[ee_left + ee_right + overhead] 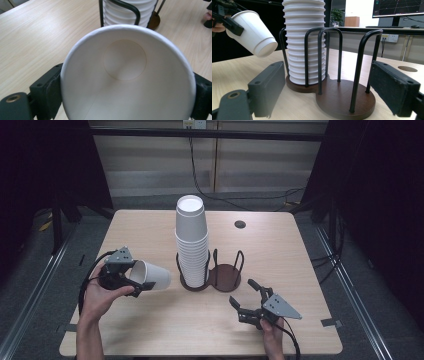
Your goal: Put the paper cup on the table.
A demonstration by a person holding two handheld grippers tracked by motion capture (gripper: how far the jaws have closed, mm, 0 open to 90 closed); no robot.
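Observation:
My left gripper (134, 277) is shut on a white paper cup (155, 277), which lies on its side above the table's left part with its bottom towards the cup holder. In the left gripper view I look into the cup (125, 75), with a jaw pressed on each side of its rim. A tall stack of white cups (191, 240) stands in the left ring of a dark wire cup holder (225, 277); the right ring is empty. My right gripper (242, 292) is open in front of the holder (344, 98), nothing between its jaws. The held cup (254, 37) hangs left of the stack (304, 37).
The wooden table (280, 250) has a round cable hole (240, 224) at the back right. Dark floor and metal rails surround it. In the right gripper view a desk with a monitor (398, 8) stands behind the table.

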